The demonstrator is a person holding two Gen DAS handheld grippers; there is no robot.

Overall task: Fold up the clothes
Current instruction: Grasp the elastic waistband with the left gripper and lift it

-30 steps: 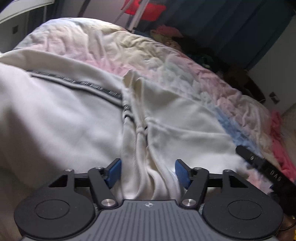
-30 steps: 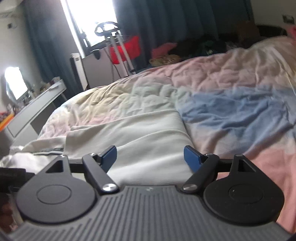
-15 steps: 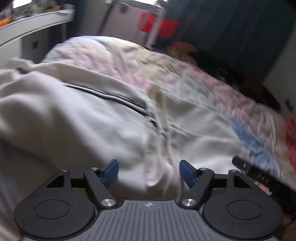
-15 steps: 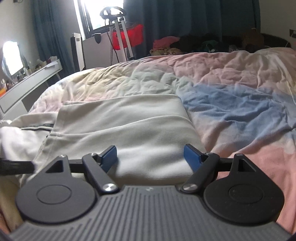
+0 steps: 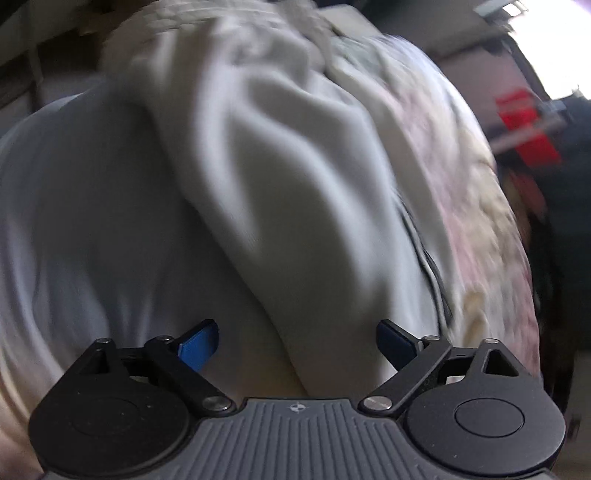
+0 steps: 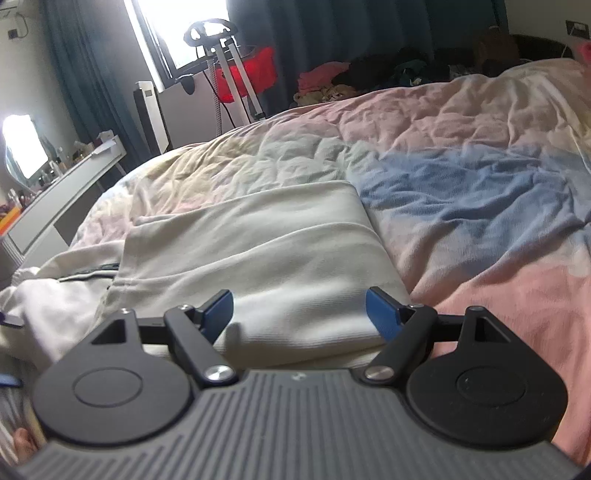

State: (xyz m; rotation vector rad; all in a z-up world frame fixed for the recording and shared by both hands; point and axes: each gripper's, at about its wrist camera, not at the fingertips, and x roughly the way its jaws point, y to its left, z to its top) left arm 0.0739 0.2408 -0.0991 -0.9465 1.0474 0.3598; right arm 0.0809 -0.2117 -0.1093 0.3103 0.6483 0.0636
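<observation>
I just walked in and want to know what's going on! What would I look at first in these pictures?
First, the big cream garment, folded flat on the near left part of the bed, right ahead of the open right claw. Next, the pastel quilt with its blue patch, spreading away to the right. In the blurry left view, bunched cream cloth fills everything ahead of the open left claw.

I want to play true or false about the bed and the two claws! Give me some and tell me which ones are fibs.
1. Both claws are open. True: the left claw and the right claw each show a wide gap.
2. The cream garment lies on the bed. True.
3. The bedspread is plain black. False: it is pink, blue and pale yellow.
4. The right claw is pinching a red sock. False: it grips nothing.
5. The curtains are dark. True.
</observation>
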